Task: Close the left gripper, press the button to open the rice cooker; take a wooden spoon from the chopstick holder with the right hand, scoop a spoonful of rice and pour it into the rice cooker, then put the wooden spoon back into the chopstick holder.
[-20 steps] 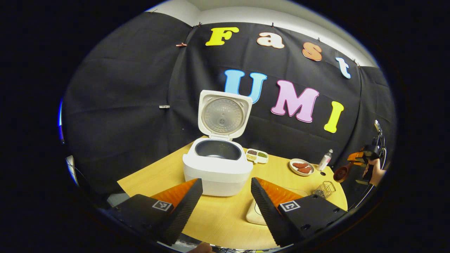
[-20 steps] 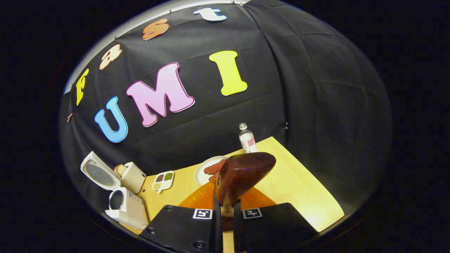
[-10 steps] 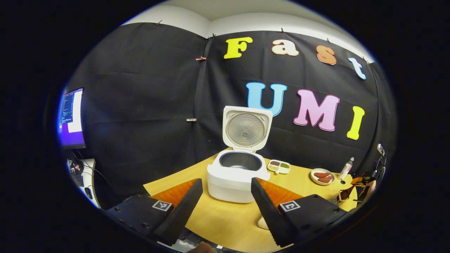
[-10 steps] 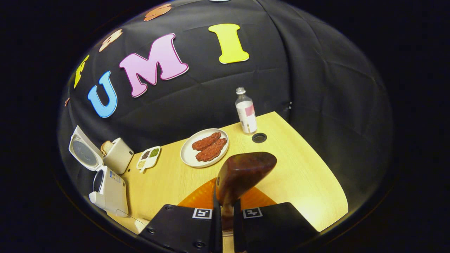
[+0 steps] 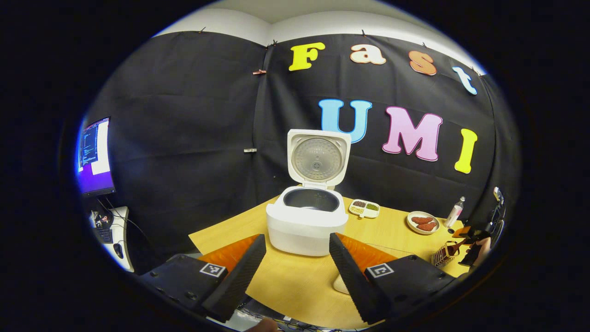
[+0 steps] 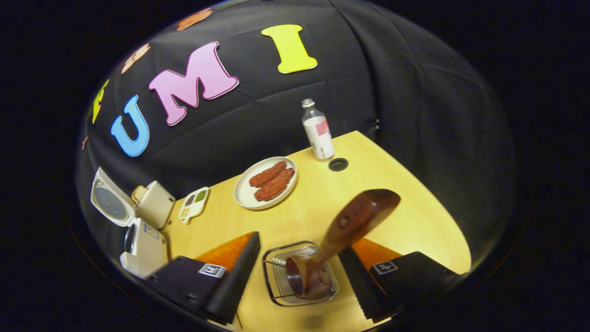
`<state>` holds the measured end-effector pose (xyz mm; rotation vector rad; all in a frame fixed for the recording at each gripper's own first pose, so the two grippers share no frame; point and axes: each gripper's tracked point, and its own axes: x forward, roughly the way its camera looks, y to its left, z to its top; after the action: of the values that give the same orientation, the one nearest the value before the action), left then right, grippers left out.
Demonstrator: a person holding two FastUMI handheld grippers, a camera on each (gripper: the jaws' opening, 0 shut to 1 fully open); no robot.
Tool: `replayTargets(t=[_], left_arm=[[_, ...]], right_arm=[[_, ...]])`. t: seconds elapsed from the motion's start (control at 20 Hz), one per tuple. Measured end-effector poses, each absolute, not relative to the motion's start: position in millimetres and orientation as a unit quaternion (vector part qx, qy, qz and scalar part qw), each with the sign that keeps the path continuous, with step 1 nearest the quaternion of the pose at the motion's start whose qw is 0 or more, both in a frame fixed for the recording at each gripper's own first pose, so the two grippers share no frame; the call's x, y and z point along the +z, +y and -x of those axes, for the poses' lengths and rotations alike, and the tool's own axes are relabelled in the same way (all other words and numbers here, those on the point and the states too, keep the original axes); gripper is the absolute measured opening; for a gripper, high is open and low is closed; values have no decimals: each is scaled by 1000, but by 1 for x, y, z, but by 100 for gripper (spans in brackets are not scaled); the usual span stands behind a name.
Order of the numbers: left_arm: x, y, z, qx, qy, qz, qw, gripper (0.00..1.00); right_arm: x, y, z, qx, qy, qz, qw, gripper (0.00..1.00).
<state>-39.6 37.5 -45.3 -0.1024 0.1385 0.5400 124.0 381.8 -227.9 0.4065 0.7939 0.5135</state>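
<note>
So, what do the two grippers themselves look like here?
Both look alike. The left gripper has two black wedge-shaped fingers with ribbed inner faces, orange panels behind them, and black bodies, each carrying a small square black-and-white marker. The right gripper shows the same black fingers, orange panels and square markers. No cables are visible on either gripper.

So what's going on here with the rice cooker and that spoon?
A person works two handheld grippers at a table. The rice cooker stands with its lid up. The right gripper is open, and the wooden spoon sits bowl-down in the wire chopstick holder, leaning between the spread fingers. The left gripper hangs open in front of the cooker, holding nothing.
</note>
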Motion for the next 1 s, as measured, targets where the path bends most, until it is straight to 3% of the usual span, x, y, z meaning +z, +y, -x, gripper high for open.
replayTargets(t=[0.6, 1.0], left_arm=[[38, 67, -49, 194, 35, -5, 980, 95], [130, 116, -155, 155, 3, -25, 988, 95]], right_arm=[[-193, 294, -90, 201, 346, -157, 903, 98], [-190, 251, -25, 174, 359, -138, 907, 98]])
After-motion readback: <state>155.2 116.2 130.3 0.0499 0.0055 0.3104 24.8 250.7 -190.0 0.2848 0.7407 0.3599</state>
